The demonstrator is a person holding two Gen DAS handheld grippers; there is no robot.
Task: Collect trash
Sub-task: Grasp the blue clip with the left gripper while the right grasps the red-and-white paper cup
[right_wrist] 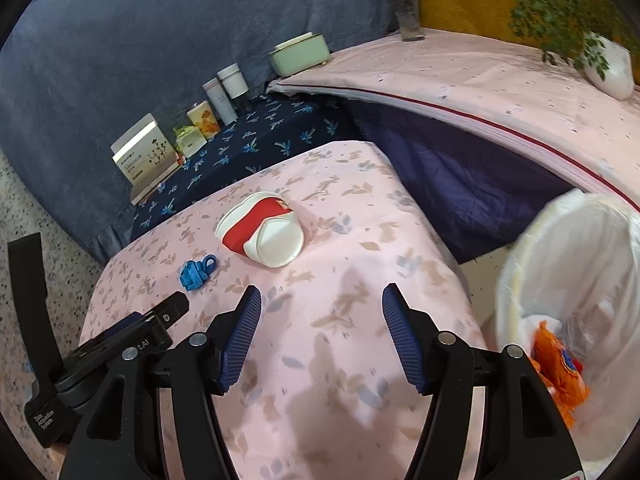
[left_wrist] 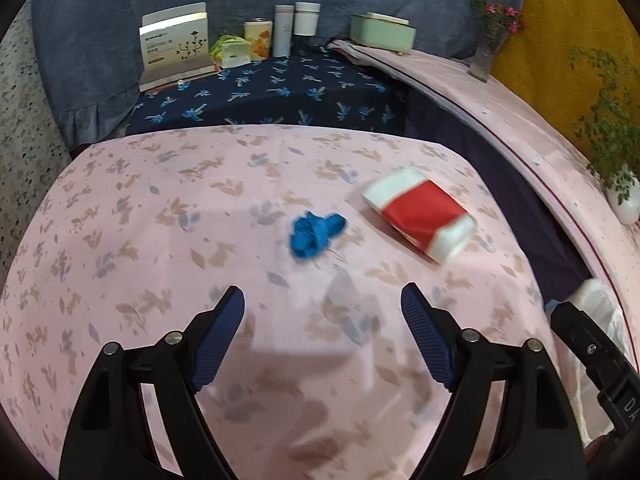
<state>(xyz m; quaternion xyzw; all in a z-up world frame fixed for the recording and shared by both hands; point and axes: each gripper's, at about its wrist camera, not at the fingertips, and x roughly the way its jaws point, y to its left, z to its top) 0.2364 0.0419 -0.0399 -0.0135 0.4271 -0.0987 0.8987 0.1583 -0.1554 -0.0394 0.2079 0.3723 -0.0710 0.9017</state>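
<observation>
A crumpled blue scrap point(left_wrist: 316, 235) lies on the pink floral table point(left_wrist: 160, 240), a little ahead of my open, empty left gripper point(left_wrist: 322, 300). A crushed red and white paper cup point(left_wrist: 420, 214) lies on its side to the scrap's right. In the right wrist view the cup point(right_wrist: 262, 230) lies ahead and left of my open, empty right gripper point(right_wrist: 321, 300), with the blue scrap point(right_wrist: 196, 271) further left near the left gripper's body point(right_wrist: 132, 332). A white-lined trash bin point(right_wrist: 568, 312) at the right holds an orange wrapper point(right_wrist: 560, 372).
A lower dark blue floral surface point(left_wrist: 280, 92) behind holds a box point(left_wrist: 176, 46), tins and canisters point(left_wrist: 296, 26). A raised pink ledge point(right_wrist: 480, 80) at right carries a flower vase point(right_wrist: 408, 4) and a potted plant point(right_wrist: 600, 60). Speckled floor lies left.
</observation>
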